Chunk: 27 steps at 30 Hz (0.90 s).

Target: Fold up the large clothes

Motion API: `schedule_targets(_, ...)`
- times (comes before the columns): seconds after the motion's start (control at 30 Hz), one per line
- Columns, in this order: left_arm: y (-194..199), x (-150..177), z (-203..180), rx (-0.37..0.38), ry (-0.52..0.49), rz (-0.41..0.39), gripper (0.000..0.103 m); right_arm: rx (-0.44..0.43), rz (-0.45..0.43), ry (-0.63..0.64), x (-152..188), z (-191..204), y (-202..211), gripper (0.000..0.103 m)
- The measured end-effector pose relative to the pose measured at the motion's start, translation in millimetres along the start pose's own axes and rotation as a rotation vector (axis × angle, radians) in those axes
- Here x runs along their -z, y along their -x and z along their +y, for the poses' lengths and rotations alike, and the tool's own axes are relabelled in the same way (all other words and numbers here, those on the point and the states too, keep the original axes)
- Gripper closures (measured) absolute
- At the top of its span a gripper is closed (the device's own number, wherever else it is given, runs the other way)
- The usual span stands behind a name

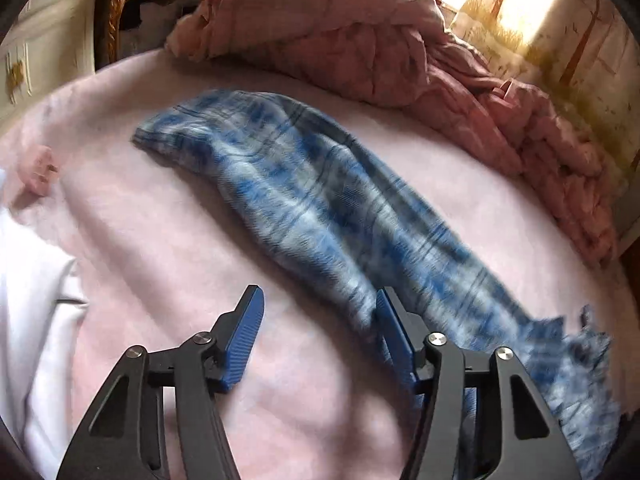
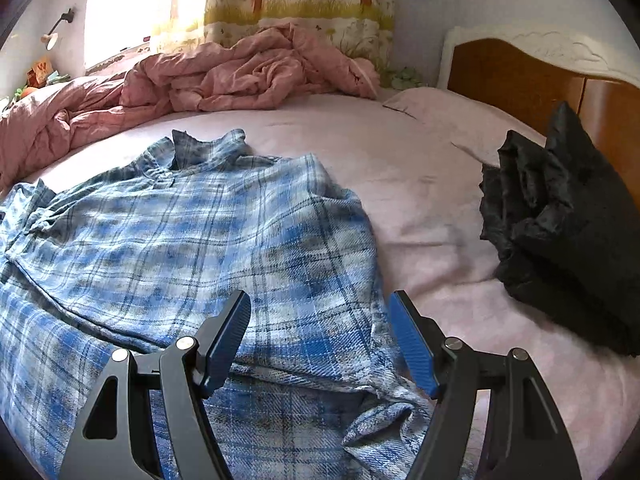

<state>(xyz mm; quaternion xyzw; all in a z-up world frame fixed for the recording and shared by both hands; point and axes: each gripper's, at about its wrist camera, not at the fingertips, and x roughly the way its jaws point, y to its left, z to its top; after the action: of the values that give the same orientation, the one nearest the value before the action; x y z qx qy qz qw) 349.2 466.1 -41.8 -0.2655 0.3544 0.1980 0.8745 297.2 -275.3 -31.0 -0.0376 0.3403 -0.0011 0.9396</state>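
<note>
Shirt: blue plaid shirt point(image 2: 192, 240) spread on the pink bed sheet point(image 2: 420, 208), collar point(image 2: 208, 146) toward the far side, body rumpled, not yet folded.
Sleeve: long plaid sleeve point(image 1: 320, 208) stretched out across the sheet in the left wrist view, cuff end far-left, blurred.
Left gripper point(image 1: 320, 320): released, jaws wide apart, holding nothing; right-hand finger touching or just over the sleeve's near edge, cannot tell which.
Right gripper point(image 2: 320, 320): released, empty, poised above the shirt's right side near the side seam.
Step in hand: judged as taking hold of the sleeve and side to fold inward across the body.
Doing it well: pinch one edge only, near the seam, not a bunched handful; lift low, carry the sleeve flat across the chest, keep both sides parallel, smooth the wrinkles before the crease.
Risk: catching the sheet along with the cloth.
Nearby: black garment point(image 2: 560, 232) well apart to the right; crumpled pink duvet point(image 2: 240, 72) beyond; white cloth point(image 1: 36, 312) at far left.
</note>
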Motion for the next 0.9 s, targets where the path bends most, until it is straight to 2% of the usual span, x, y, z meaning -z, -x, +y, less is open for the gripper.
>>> schedule_targets(0.03, -3, -1, 1, 0.024, 0.020, 0.010, 0.046, 0.000, 0.008, 0.003, 0, 1, -2, 0.030)
schedule_targets(0.1, -7, -3, 0, 0.005, 0.035, 0.013, 0.049, 0.003, 0.018, 0.008, 0, 2, -5, 0.030)
schedule_targets(0.13, -10, -2, -4, -0.037, 0.006, 0.004, 0.059, 0.002, 0.022, 0.010, 1, 2, -6, 0.030)
schedule_targets(0.17, -12, 1, -12, -0.115, -0.059, -0.016, 0.068, 0.001, 0.025, 0.011, 1, 3, -7, 0.030)
schedule_targets(0.2, -16, 5, -20, -0.194, -0.117, -0.023, 0.084, 0.000, 0.028, 0.012, 1, 3, -8, 0.030)
schedule_targets(0.23, -16, 9, -27, -0.200, -0.148, -0.022, 0.099, -0.001, 0.030, 0.013, 1, 4, -8, 0.030)
schedule_targets(0.3, -4, 15, -45, -0.173, -0.212, -0.059, 0.101, 0.000, 0.030, 0.013, 1, 4, -8, 0.030)
schedule_targets(0.37, 18, 17, -64, -0.187, -0.257, -0.129, 0.101, 0.001, 0.029, 0.009, 1, 3, -8, 0.030)
schedule_targets(0.47, 73, 22, -99, -0.073, -0.302, -0.232, 0.101, 0.001, 0.034, -0.005, 1, 1, -9, 0.030)
schedule_targets(0.57, 131, 37, -138, 0.014, -0.394, -0.312, 0.101, 0.001, 0.034, -0.006, 1, 0, -9, 0.030)
schedule_targets(0.73, 210, 78, -176, 0.203, -0.472, -0.376, 0.101, 0.014, 0.016, 0.012, 1, 3, -4, 0.030)
schedule_targets(0.83, 233, 112, -200, 0.232, -0.519, -0.415, 0.101, 0.013, 0.004, 0.008, 0, 2, 0, 0.030)
schedule_targets(0.9, 229, 130, -216, 0.269, -0.531, -0.380, 0.101, 0.012, 0.001, -0.001, 0, 1, 2, 0.030)
